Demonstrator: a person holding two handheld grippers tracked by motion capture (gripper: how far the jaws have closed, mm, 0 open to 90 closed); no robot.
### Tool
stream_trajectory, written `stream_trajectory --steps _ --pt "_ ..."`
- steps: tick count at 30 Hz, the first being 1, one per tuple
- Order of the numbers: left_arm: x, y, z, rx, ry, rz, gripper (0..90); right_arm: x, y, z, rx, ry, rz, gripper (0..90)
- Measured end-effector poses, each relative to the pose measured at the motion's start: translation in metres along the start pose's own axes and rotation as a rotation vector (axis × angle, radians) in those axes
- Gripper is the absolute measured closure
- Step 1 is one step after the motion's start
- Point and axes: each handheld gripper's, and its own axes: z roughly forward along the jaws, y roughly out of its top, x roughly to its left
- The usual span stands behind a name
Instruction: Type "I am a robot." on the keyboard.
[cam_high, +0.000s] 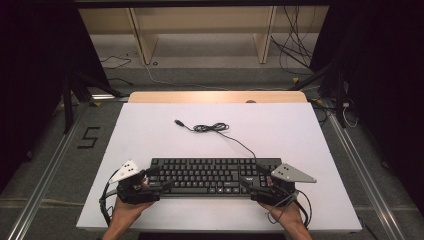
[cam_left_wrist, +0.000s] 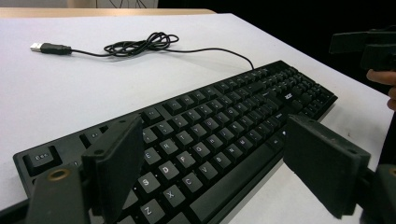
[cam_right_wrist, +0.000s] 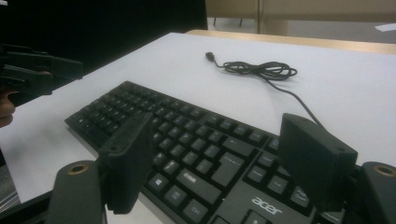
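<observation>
Lying flat, black full-size keyboard (cam_high: 215, 175), cable coiled behind, left hand-held gripper (cam_high: 159, 178) and right hand-held gripper (cam_high: 250, 181) wide open, empty

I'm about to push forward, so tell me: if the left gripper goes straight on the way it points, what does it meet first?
Probably the keyboard: the left gripper, open, points across its left end, low over the keys, though its height above them is unclear.

A black keyboard (cam_high: 212, 176) lies flat between the left gripper (cam_high: 156, 179) and right gripper (cam_high: 251, 180), each end inside spread jaws, its cable (cam_high: 212, 128) coiled beyond.
</observation>
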Motion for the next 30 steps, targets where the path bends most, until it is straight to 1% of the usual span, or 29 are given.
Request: stream_trajectory --steps 5,9,10,11,12,14,16,17,19,20,22,24,28,30 --pt "0.001 0.000 0.000 0.003 0.005 -0.002 20.5 0.004 0.002 0.007 0.011 0.013 -0.008 28.3" --pt "0.002 0.000 -0.001 0.004 0.011 -0.006 20.6 0.005 0.004 0.012 0.016 0.025 -0.001 28.8" --pt "0.002 0.000 -0.001 0.005 0.013 -0.008 20.8 0.006 0.005 0.017 0.028 0.038 0.001 29.5" --pt "0.003 0.000 -0.001 0.006 0.015 -0.009 20.8 0.006 0.005 0.017 0.028 0.038 0.001 29.5" --pt "0.003 0.000 -0.001 0.008 0.018 -0.011 21.4 0.009 0.007 0.023 0.035 0.052 -0.003 30.2" --pt "0.004 0.000 -0.001 0.013 0.023 -0.012 21.8 0.010 0.008 0.026 0.040 0.062 -0.009 30.5" --pt "0.005 0.000 -0.002 0.017 0.031 -0.013 23.9 0.014 0.011 0.036 0.061 0.081 -0.010 31.6" --pt "0.006 0.000 -0.002 0.019 0.035 -0.014 23.9 0.014 0.011 0.036 0.061 0.081 -0.010 31.6" --pt "0.009 -0.001 -0.003 0.029 0.035 -0.024 26.7 0.017 0.013 0.044 0.073 0.088 -0.010 32.4" --pt "0.009 -0.001 -0.004 0.035 0.037 -0.029 28.9 0.019 0.015 0.051 0.082 0.102 -0.015 33.6" --pt "0.011 -0.001 -0.004 0.052 0.044 -0.033 32.3 0.021 0.016 0.057 0.094 0.108 -0.021 34.1" --pt "0.013 -0.001 -0.005 0.069 0.055 -0.037 33.7 0.022 0.017 0.060 0.095 0.111 -0.022 34.4" --pt "0.016 -0.002 -0.004 0.104 0.072 -0.056 39.6 0.023 0.019 0.069 0.105 0.116 -0.019 35.3" --pt "0.018 -0.003 -0.005 0.120 0.075 -0.065 42.1 0.023 0.020 0.072 0.111 0.118 -0.022 37.6"
